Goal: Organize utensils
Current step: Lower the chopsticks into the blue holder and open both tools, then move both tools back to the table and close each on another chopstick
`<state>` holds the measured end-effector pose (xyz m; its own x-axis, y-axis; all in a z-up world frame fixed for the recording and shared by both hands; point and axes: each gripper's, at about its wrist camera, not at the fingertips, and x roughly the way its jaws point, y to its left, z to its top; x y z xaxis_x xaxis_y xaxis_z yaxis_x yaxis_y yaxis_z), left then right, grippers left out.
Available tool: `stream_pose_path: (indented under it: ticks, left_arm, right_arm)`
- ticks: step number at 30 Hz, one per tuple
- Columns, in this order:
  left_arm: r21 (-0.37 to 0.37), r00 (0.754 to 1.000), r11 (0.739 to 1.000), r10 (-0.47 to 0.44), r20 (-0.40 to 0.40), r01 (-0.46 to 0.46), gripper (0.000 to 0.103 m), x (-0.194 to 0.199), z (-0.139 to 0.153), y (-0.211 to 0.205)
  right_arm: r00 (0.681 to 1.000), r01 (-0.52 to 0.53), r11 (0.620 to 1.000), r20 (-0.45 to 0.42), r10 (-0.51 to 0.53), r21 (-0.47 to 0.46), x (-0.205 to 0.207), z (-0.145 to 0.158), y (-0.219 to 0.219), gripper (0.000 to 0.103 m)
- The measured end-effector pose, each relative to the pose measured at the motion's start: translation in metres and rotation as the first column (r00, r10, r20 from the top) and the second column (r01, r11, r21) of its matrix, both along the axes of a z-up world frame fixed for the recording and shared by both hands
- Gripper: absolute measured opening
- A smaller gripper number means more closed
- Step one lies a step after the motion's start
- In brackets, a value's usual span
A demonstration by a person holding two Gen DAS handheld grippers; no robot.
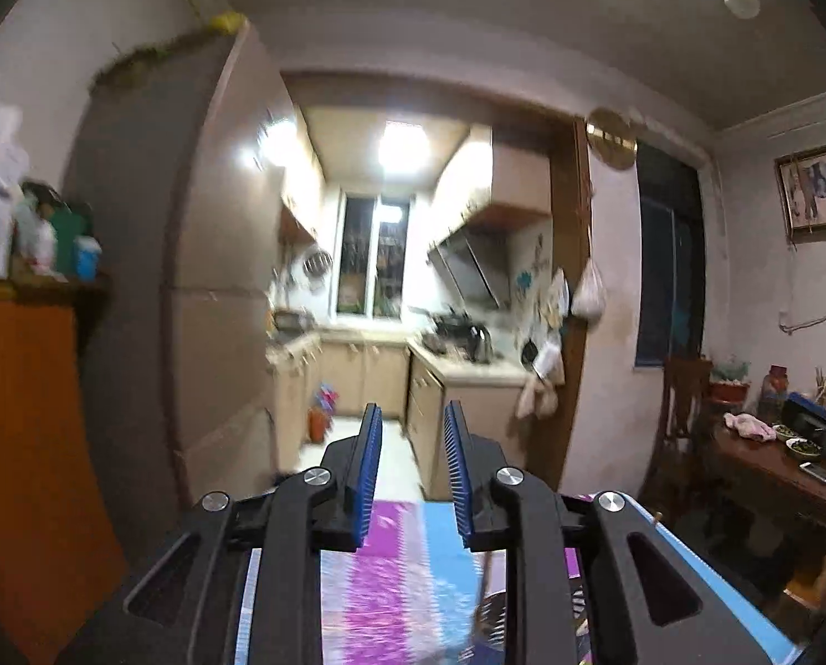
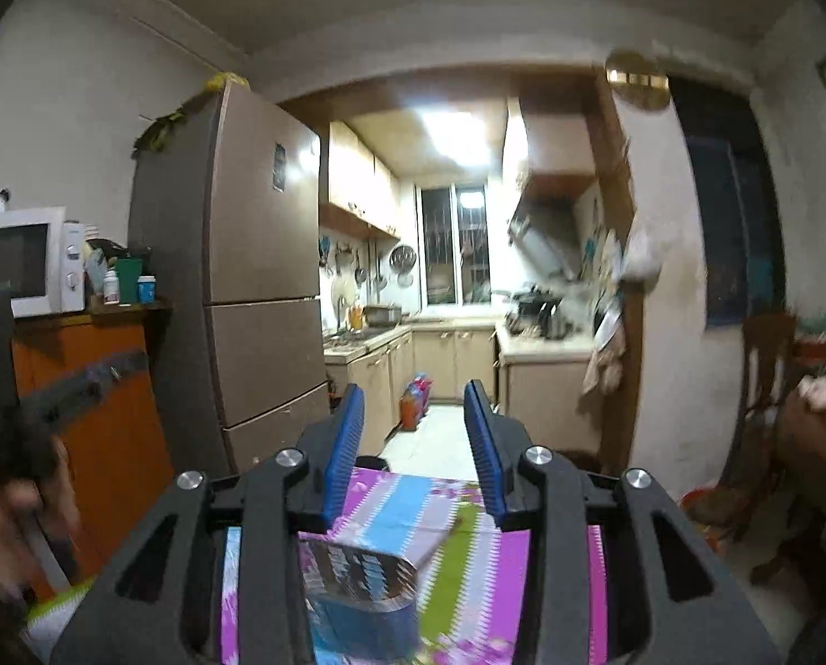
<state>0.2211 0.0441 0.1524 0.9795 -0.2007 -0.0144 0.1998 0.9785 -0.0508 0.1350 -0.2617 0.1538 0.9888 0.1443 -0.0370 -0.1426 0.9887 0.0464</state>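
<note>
Blue ribbed pads are seen on both black two-finger grippers, which are pointed level toward a lit kitchen doorway. The left gripper is held with its jaws a little apart and nothing between them; the right gripper is held with a wider gap, likewise with nothing between the pads. Below both, a table covered by a striped cloth of purple, light blue, white and green is seen, its far edge lying just under the fingertips. A perforated silver metal utensil holder is shown standing on the cloth near the near edge, below the right gripper's fingers, blurred. In the left wrist view a thin wooden-handled utensil is seen leaning up from the near edge of the cloth, beneath the gripper's right-hand finger; its lower end cannot be made out. At the left edge of the right wrist view, a hand is seen wrapped around the left gripper's handle. A tall brown refrigerator and a white microwave on an orange cabinet are seen behind.
</note>
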Motion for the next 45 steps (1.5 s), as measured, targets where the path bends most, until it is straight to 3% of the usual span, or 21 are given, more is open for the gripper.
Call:
stream_pose_path:
  ticks: [1, 3, 6, 9, 14, 19, 23, 25, 27, 28, 30, 31, 33, 37, 40, 45]
  left_arm:
    - [0.011, 1.0, 1.0, 0.002, 0.017, -0.002, 0.027, -0.016, 0.001, 0.007]
    - [0.049, 0.999, 0.999, 0.011, 0.051, -0.014, 0.045, -0.063, -0.004, 0.025]
    - [0.085, 0.998, 0.996, 0.021, 0.064, -0.026, 0.064, -0.117, -0.022, 0.045]
    - [0.135, 0.998, 0.99, 0.043, 0.036, -0.047, 0.069, -0.167, -0.052, 0.059]
    - [0.185, 0.995, 0.982, 0.063, -0.075, -0.048, 0.075, -0.228, -0.116, 0.078]
    - [0.195, 0.963, 0.977, -0.024, -0.27, 0.08, 0.075, -0.262, -0.186, 0.065]
    - [0.245, 0.936, 0.957, -0.065, -0.346, 0.158, 0.073, -0.278, -0.224, 0.04]
    - [0.219, 0.907, 0.954, -0.101, -0.409, 0.205, 0.066, -0.279, -0.239, 0.03]
    - [0.227, 0.883, 0.943, -0.117, -0.455, 0.242, 0.057, -0.279, -0.254, 0.019]
    - [0.237, 0.88, 0.938, -0.12, -0.46, 0.252, 0.055, -0.279, -0.258, 0.014]
    - [0.247, 0.873, 0.934, -0.116, -0.474, 0.258, 0.05, -0.278, -0.266, 0.002]
    - [0.246, 0.871, 0.935, -0.111, -0.479, 0.254, 0.05, -0.277, -0.269, 0.0]
    - [0.249, 0.875, 0.94, -0.091, -0.475, 0.233, 0.05, -0.273, -0.275, -0.004]
    - [0.268, 0.888, 0.94, -0.071, -0.454, 0.212, 0.049, -0.267, -0.28, -0.014]
    - [0.293, 0.897, 0.938, -0.039, -0.439, 0.184, 0.042, -0.263, -0.286, -0.02]
    - [0.275, 0.89, 0.946, -0.028, -0.454, 0.17, 0.024, -0.253, -0.292, -0.022]
  right_arm:
    - [1.0, 0.004, 1.0, 0.014, -0.004, -0.01, -0.019, -0.001, -0.005, 0.053]
    - [0.998, 0.023, 0.999, 0.054, -0.021, -0.041, -0.07, -0.01, -0.015, 0.073]
    - [0.994, 0.092, 0.991, 0.065, -0.086, -0.101, -0.13, -0.034, -0.022, 0.089]
    - [0.989, 0.149, 0.982, 0.025, -0.147, -0.116, -0.174, -0.065, -0.028, 0.094]
    - [0.967, 0.188, 0.982, -0.168, -0.189, -0.023, -0.214, -0.126, -0.042, 0.097]
    - [0.941, 0.179, 0.984, -0.289, -0.177, -0.02, -0.236, -0.172, -0.022, 0.097]
    - [0.924, 0.162, 0.986, -0.346, -0.162, -0.03, -0.245, -0.205, 0.0, 0.097]
    - [0.913, 0.11, 0.994, -0.395, -0.102, -0.002, -0.246, -0.218, 0.009, 0.089]
    - [0.896, 0.064, 0.998, -0.438, -0.065, -0.016, -0.241, -0.232, 0.027, 0.074]
    - [0.892, 0.037, 0.999, -0.449, -0.046, -0.03, -0.239, -0.236, 0.037, 0.069]
    - [0.885, -0.025, 0.997, -0.465, -0.013, -0.074, -0.232, -0.246, 0.061, 0.044]
    - [0.884, -0.043, 0.995, -0.467, -0.004, -0.089, -0.231, -0.249, 0.069, 0.04]
    - [0.876, -0.075, 0.988, -0.482, 0.002, -0.133, -0.221, -0.257, 0.087, 0.022]
    - [0.861, -0.1, 0.986, -0.508, 0.017, -0.136, -0.204, -0.272, 0.105, 0.014]
    - [0.855, -0.102, 0.984, -0.518, 0.01, -0.149, -0.2, -0.279, 0.115, 0.012]
    - [0.855, -0.083, 0.981, -0.518, -0.02, -0.176, -0.197, -0.286, 0.125, 0.012]
